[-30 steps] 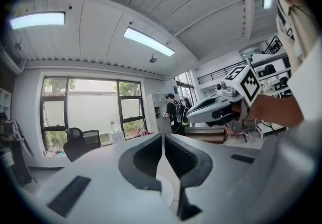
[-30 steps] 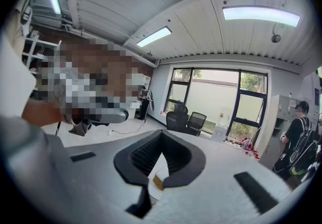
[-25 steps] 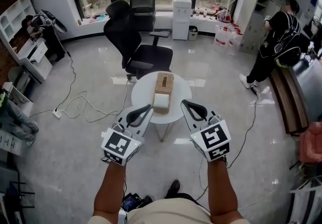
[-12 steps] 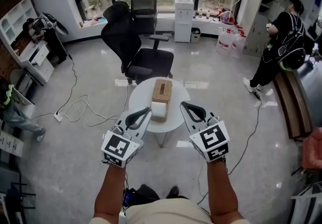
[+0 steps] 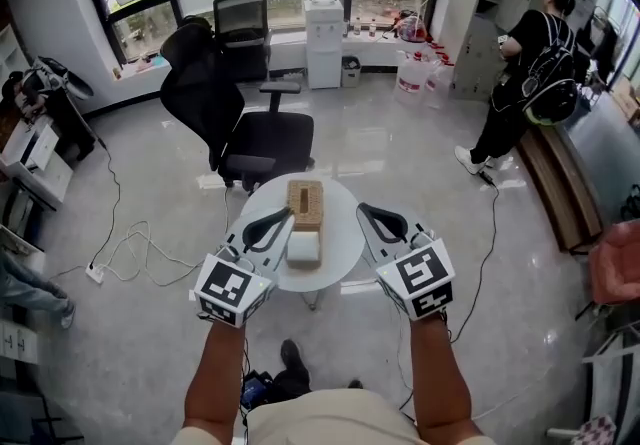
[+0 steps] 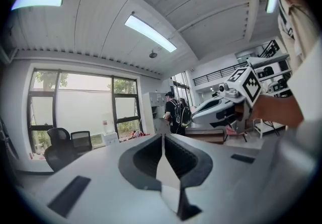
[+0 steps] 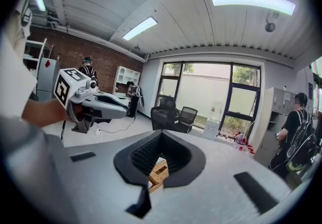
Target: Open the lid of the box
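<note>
A glossy office floor (image 5: 150, 333) carries a small round white tabletop (image 5: 335, 233). The left gripper (image 5: 286, 217) and the right gripper (image 5: 364, 210) are both closed and empty, flanking the tabletop's near edge. At its middle lies the woven box (image 5: 305, 203), with a white box (image 5: 303, 249) just beside it on the near side.

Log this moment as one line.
left gripper: shut, empty | right gripper: shut, empty | woven box: on round table, not touched
</note>
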